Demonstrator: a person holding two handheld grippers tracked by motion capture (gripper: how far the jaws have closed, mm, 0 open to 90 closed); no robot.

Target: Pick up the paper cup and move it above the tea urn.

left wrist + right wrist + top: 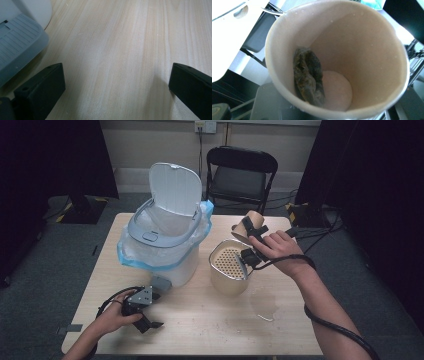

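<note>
My right gripper [253, 231] is shut on a brown paper cup [248, 223], held tipped on its side above a beige container [227, 281] with a perforated strainer top [230, 261]. In the right gripper view I look into the cup [367, 50]. A wet, dark tea bag [308, 75] clings to its inner wall, and droplets dot the inside. My left gripper [150, 322] rests on the wooden table [210, 325] near the front left edge. In the left gripper view, the left gripper [117, 85] stands open with bare wood between its jaws.
A white pedal bin [165, 240] with its lid up and a blue liner stands at the back left of the table; its grey pedal [20, 47] lies just beside my left jaw. A wet clear patch [262, 304] lies right of the container. A black chair [240, 170] stands behind the table.
</note>
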